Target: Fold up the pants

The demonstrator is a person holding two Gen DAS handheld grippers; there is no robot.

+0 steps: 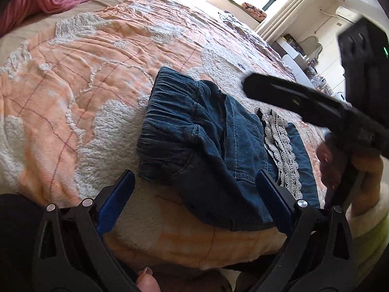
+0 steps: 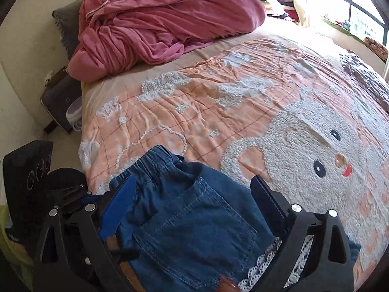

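Note:
Small blue denim pants with an elastic waistband and white lace trim lie folded in a bundle near the front edge of the bed. My left gripper is open and empty, its blue-padded fingers either side of the bundle's near part. My right gripper is open and empty above the pants, back pocket facing up; it also shows in the left wrist view as a black arm over the lace. The lace shows at the bottom of the right wrist view.
The bed carries an orange and white quilt with a bunny face. A pink blanket is heaped at the headboard. A window lies beyond the bed. A nightstand stands on the left.

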